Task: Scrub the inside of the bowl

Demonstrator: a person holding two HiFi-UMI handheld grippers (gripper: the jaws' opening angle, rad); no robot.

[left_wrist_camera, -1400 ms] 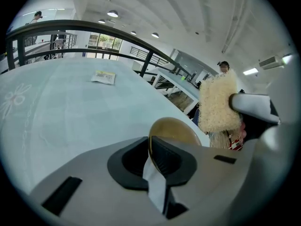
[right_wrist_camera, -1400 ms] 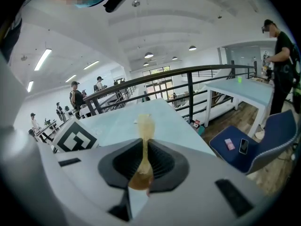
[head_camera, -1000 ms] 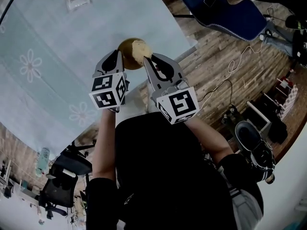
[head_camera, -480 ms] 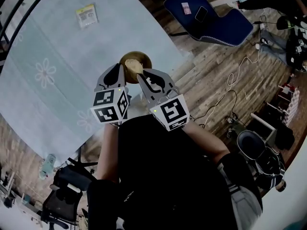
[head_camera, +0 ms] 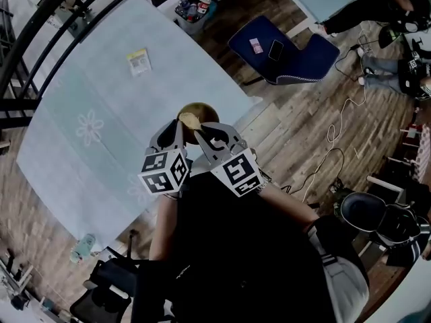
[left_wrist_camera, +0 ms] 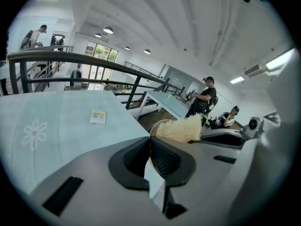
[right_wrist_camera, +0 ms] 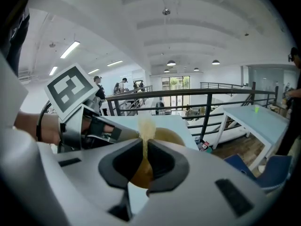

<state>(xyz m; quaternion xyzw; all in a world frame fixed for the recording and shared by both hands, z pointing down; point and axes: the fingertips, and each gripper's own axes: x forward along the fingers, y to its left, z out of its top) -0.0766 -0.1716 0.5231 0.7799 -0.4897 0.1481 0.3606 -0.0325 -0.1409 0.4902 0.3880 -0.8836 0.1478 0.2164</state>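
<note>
Left gripper still clenches the bowl rim; right gripper grasps the scrubber, now slid leftward.

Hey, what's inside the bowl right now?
A pale fibrous scrub pad sits in the bowl, pinched between the jaws of the right gripper. The pad and jaws cover the bowl's bottom, so anything under them cannot be seen.
</note>
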